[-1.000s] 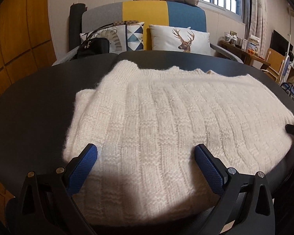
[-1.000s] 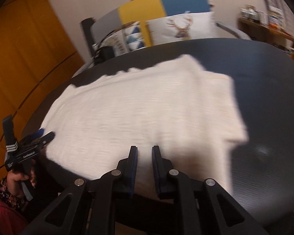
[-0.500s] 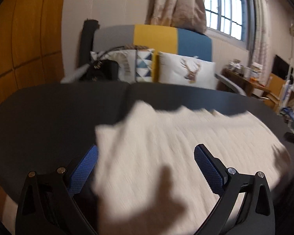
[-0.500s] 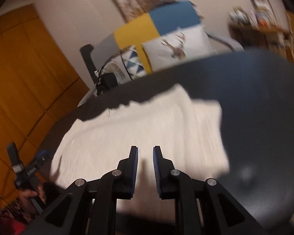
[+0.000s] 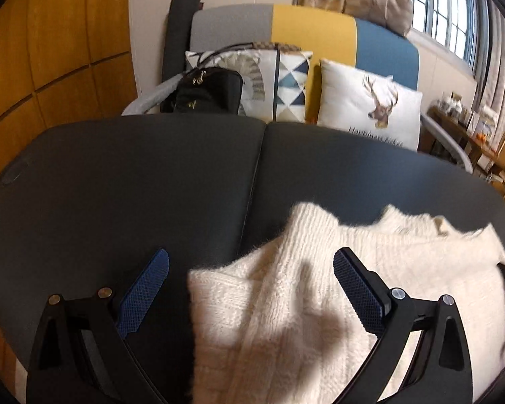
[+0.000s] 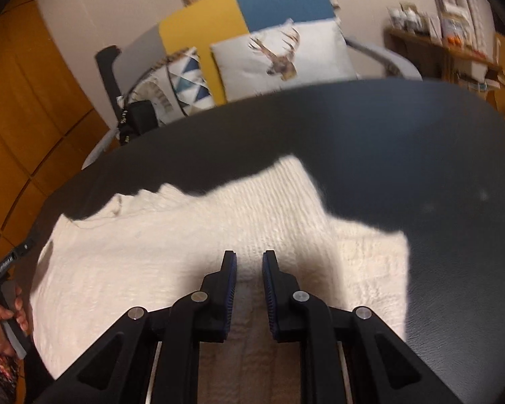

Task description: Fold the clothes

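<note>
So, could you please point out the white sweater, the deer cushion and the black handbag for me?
white sweater [image 6: 192, 252], right wrist view, on its flat knit middle.
deer cushion [image 5: 370, 107], left wrist view, on its white front beside the deer.
black handbag [image 5: 208, 92], left wrist view, on its front panel.

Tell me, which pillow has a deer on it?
The white pillow on the right of the sofa. The other pillow beside it shows blue triangles instead.

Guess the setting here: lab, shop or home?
Most likely a home living room. A sofa with a deer cushion stands behind the dark table, curtains hang by the window, and a cream sweater lies on the table.
</note>
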